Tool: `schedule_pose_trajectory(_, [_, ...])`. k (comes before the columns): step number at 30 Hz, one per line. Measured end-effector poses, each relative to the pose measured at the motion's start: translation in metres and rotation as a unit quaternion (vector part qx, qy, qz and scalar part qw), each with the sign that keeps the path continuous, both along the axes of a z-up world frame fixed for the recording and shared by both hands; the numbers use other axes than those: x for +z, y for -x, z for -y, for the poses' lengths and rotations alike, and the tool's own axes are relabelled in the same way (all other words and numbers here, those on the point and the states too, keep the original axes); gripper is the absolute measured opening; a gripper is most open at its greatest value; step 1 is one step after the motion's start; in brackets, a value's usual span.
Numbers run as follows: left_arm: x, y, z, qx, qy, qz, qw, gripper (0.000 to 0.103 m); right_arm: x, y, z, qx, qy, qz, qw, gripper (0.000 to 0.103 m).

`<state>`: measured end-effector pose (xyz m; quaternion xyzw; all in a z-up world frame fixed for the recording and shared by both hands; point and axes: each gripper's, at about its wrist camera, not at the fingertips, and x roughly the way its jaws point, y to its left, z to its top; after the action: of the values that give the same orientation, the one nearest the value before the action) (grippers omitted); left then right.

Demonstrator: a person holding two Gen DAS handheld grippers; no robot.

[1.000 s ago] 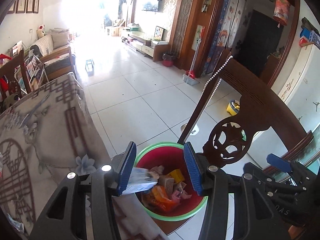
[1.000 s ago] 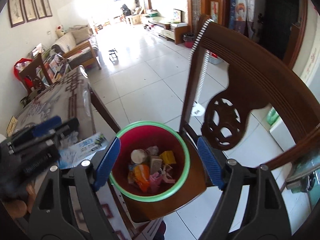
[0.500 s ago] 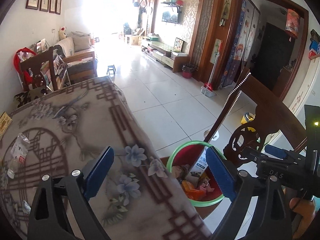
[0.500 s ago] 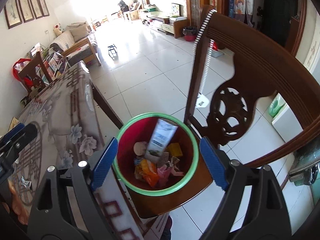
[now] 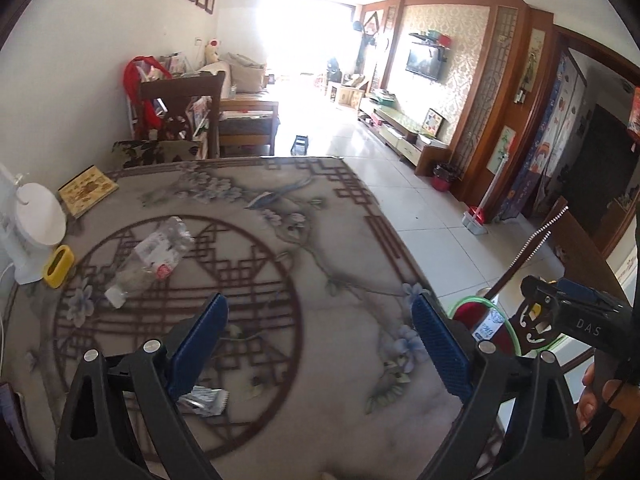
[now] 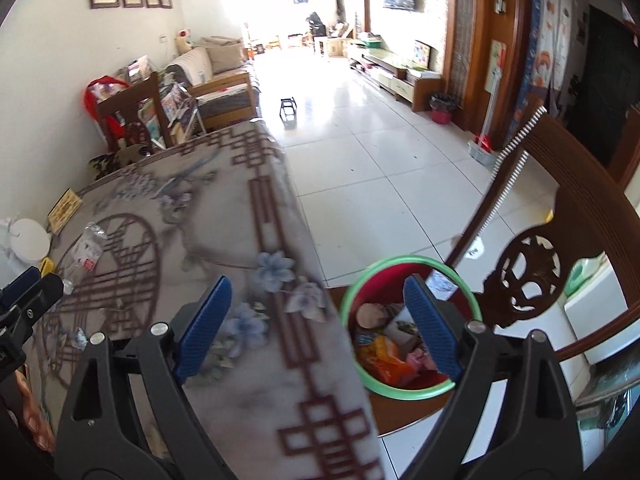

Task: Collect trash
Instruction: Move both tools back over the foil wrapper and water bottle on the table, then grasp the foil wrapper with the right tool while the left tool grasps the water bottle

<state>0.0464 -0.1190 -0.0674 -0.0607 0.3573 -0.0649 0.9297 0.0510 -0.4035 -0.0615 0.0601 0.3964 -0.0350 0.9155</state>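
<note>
Trash is waiting on the table (image 5: 328, 248), so the left gripper (image 5: 320, 344), its fingers wide and empty, should be lining up over the crushed bottle (image 5: 152, 256) or the small wrapper (image 5: 204, 400) before squeezing gently.

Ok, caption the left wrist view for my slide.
Open left claw over the patterned tablecloth, crushed plastic bottle and foil wrapper uncollected.

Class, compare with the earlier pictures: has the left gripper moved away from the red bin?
Yes. The open, empty left gripper has swung left from over the red bin and now hangs over the table, with the bin at its right.
</note>
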Motion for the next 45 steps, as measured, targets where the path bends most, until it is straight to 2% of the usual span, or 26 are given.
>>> schedule_pose_trajectory(8, [-0.008,0.016,-0.132,0.088,-0.011,-0.001,0.9961,0.089,0.003,-0.006,-0.12,0.069,0.006,-0.009,0.998,0.089])
schedule_pose_trajectory(13, [-0.021,0.027,-0.196,0.123,-0.007,-0.016,0.9923,0.089,-0.025,-0.016,-0.207,0.142,-0.004,-0.055,0.988,0.091])
schedule_pose_trajectory(17, [-0.027,0.031,-0.227,0.132,-0.01,-0.024,0.9909,0.089,-0.064,-0.027,-0.28,0.223,0.007,-0.107,0.969,0.091])
schedule_pose_trajectory(19, [-0.027,0.032,-0.238,0.137,-0.01,-0.02,0.9903,0.089,-0.091,-0.032,-0.322,0.272,0.039,-0.143,0.951,0.091])
schedule_pose_trajectory(23, [-0.027,0.025,-0.251,0.129,-0.01,-0.015,0.9914,0.089,-0.134,-0.041,-0.366,0.3,0.093,-0.187,0.931,0.091])
schedule_pose_trajectory(25, [-0.031,0.011,-0.251,0.109,-0.014,-0.02,0.9937,0.089,-0.146,-0.045,-0.374,0.302,0.112,-0.199,0.926,0.09])
schedule_pose_trajectory(26, [-0.034,0.001,-0.248,0.093,-0.019,-0.026,0.9951,0.089,-0.151,-0.047,-0.378,0.302,0.118,-0.206,0.923,0.083])
schedule_pose_trajectory(27, [-0.038,-0.009,-0.244,0.079,-0.024,-0.028,0.9962,0.089,-0.156,-0.048,-0.38,0.301,0.118,-0.214,0.922,0.071])
schedule_pose_trajectory(28, [-0.041,-0.022,-0.239,0.062,-0.032,-0.03,0.9971,0.089,-0.159,-0.049,-0.38,0.301,0.112,-0.221,0.921,0.068])
schedule_pose_trajectory(30, [-0.046,-0.048,-0.227,0.036,-0.047,-0.031,0.9978,0.09,-0.163,-0.05,-0.381,0.3,0.103,-0.232,0.92,0.053])
schedule_pose_trajectory(31, [-0.048,-0.06,-0.222,0.025,-0.054,-0.034,0.9977,0.09,-0.162,-0.05,-0.38,0.299,0.092,-0.232,0.921,0.05])
schedule_pose_trajectory(32, [-0.053,-0.078,-0.213,0.007,-0.065,-0.038,0.9971,0.092,-0.161,-0.051,-0.379,0.298,0.083,-0.234,0.922,0.039])
schedule_pose_trajectory(33, [-0.056,-0.091,-0.207,-0.007,-0.069,-0.043,0.9966,0.093,-0.16,-0.05,-0.379,0.295,0.084,-0.235,0.922,0.032])
schedule_pose_trajectory(35, [-0.074,-0.127,-0.191,-0.038,-0.08,-0.065,0.9939,0.093,-0.15,-0.047,-0.373,0.288,0.061,-0.228,0.928,0.024])
schedule_pose_trajectory(38, [-0.104,-0.17,-0.174,-0.052,-0.103,-0.092,0.9891,0.093,-0.129,-0.037,-0.354,0.267,0.018,-0.215,0.939,0.023])
schedule_pose_trajectory(41, [-0.135,-0.204,-0.164,-0.053,-0.106,-0.129,0.9845,0.093,-0.111,-0.025,-0.337,0.244,-0.012,-0.203,0.948,0.023])
schedule_pose_trajectory(45, [-0.16,-0.221,-0.156,-0.058,-0.11,-0.158,0.9797,0.092,-0.1,-0.015,-0.321,0.223,-0.029,-0.195,0.955,0.023])
